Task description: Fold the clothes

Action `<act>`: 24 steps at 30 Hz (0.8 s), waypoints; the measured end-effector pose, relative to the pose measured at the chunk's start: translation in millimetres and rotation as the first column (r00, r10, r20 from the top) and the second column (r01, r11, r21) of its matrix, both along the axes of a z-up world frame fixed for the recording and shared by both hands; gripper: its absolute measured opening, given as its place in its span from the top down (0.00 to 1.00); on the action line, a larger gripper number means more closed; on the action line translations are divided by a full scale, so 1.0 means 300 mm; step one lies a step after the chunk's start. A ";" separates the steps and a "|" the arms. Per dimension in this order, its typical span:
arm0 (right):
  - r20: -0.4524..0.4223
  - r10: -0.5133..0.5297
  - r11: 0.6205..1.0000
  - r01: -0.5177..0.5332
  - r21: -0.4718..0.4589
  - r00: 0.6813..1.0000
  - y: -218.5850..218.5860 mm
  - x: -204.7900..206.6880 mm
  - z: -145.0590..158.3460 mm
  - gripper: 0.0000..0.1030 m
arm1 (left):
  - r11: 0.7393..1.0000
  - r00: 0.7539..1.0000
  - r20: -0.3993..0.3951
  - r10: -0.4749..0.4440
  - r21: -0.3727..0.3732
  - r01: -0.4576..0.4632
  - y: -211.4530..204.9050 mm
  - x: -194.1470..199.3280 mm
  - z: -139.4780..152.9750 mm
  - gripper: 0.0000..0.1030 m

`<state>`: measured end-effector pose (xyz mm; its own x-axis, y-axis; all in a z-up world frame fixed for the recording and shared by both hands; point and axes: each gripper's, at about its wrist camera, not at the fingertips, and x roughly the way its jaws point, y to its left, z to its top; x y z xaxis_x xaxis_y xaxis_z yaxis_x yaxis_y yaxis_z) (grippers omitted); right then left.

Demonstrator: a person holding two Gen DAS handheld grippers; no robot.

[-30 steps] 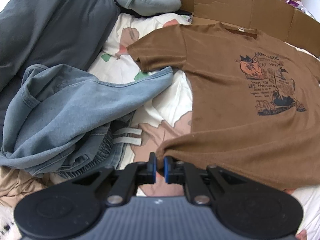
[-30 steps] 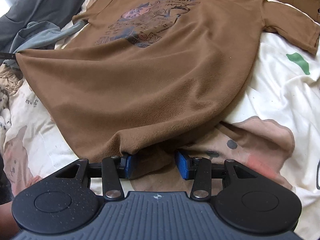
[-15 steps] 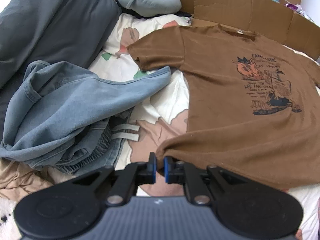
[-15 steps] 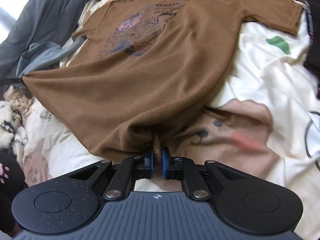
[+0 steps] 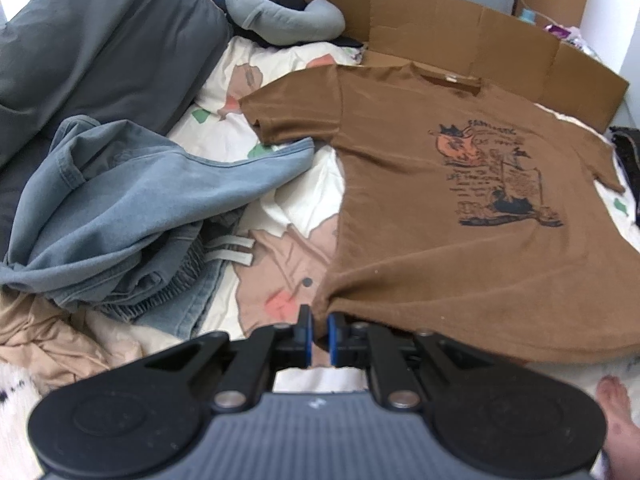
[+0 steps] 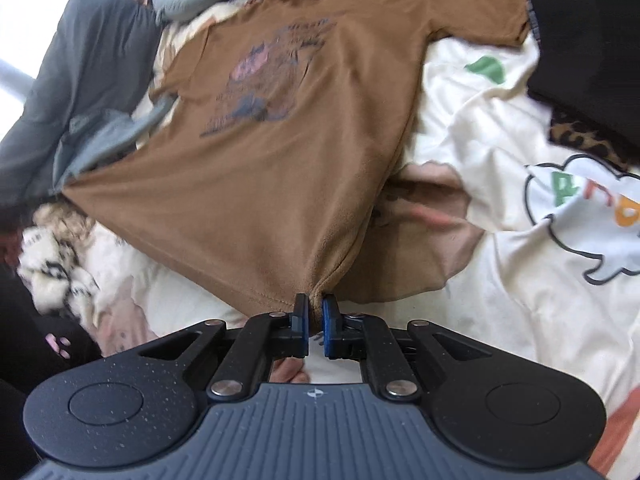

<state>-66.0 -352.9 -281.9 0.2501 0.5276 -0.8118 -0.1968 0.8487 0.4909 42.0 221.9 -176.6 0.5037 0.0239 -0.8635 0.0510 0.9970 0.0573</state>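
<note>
A brown t-shirt [image 5: 432, 208] with a dark printed picture lies face up on the bed, collar at the far end. My left gripper [image 5: 318, 320] is shut on its near left hem corner. In the right wrist view the brown t-shirt [image 6: 280, 152] stretches away from my right gripper [image 6: 315, 304], which is shut on the near right hem corner. The hem is pulled taut between the two corners and raised a little off the sheet.
A pile of blue denim clothes [image 5: 132, 208] lies to the left of the shirt, with a beige garment [image 5: 44, 344] nearer me. A grey duvet [image 5: 92, 40] and a grey neck pillow [image 5: 280, 16] lie beyond. Cardboard [image 5: 480, 32] lines the far edge. Dark clothing [image 6: 588, 40] lies at the right.
My right gripper closed on the shirt's right hem corner, which it only straddled a second ago. Both grippers have drawn the hem back and up, and the right view has tilted.
</note>
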 end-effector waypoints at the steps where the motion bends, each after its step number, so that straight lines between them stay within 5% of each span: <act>1: 0.004 -0.008 1.000 0.008 0.004 1.000 -0.008 -0.001 0.018 0.96 | 1.000 1.000 0.003 0.000 -0.006 0.000 -0.004 -0.010 0.011 0.92; 11: -0.003 -0.076 0.996 0.076 0.051 0.997 -0.059 0.007 0.132 0.96 | 0.999 0.999 0.009 0.031 -0.040 -0.030 0.014 -0.083 0.061 0.92; 17: -0.126 -0.176 0.981 0.185 0.063 0.976 -0.099 -0.001 0.055 0.96 | 0.999 0.999 -0.036 0.035 -0.040 -0.036 0.019 -0.102 0.010 0.92; 24: -0.303 -0.303 0.939 0.337 0.068 0.904 -0.123 -0.030 -0.141 0.96 | 0.999 0.992 -0.122 0.033 -0.021 -0.036 0.025 -0.107 -0.125 0.92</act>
<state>-75.0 -389.9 -324.2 0.1898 0.5522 -0.8118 0.2377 0.7764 0.5837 9.8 229.3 -214.1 0.3942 0.0185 -0.9188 0.0221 0.9993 0.0296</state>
